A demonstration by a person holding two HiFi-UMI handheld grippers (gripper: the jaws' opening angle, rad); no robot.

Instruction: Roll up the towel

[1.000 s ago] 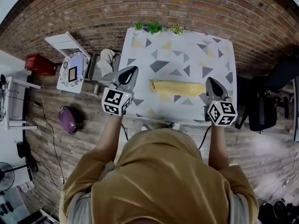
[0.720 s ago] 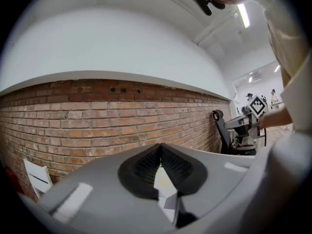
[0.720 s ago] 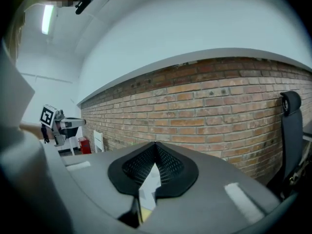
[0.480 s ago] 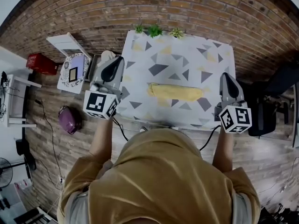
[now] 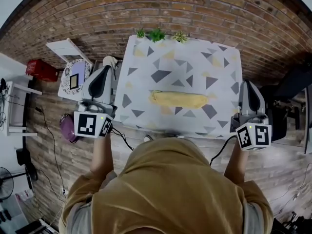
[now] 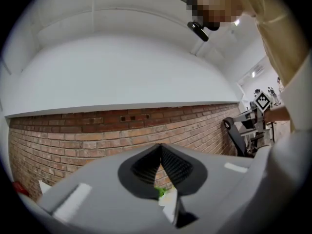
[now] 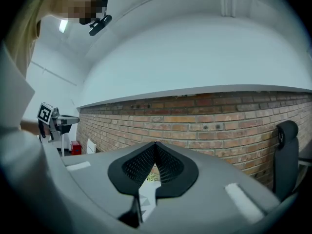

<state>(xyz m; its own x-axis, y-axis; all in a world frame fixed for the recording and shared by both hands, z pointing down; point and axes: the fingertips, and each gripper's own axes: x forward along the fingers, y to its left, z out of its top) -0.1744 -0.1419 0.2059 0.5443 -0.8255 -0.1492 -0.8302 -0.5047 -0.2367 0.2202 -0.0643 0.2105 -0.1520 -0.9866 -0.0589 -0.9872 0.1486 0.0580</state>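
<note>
The yellow towel lies rolled into a long roll across the middle of the white table with grey and yellow triangles. My left gripper is lifted off the table's left side, shut, with nothing in it. My right gripper is lifted beside the table's right edge, also shut and empty. In the left gripper view the left gripper points level at the brick wall with its tips touching. In the right gripper view the right gripper is closed the same way. The towel is hidden in both gripper views.
Three small green plants stand at the table's far edge by the brick wall. A white stand with a patterned board, a red box and a purple object lie on the floor at left. A black chair stands at right.
Both grippers have risen off the table and spread apart to either side, staying shut. The rolled towel stays where it lay on the table.
</note>
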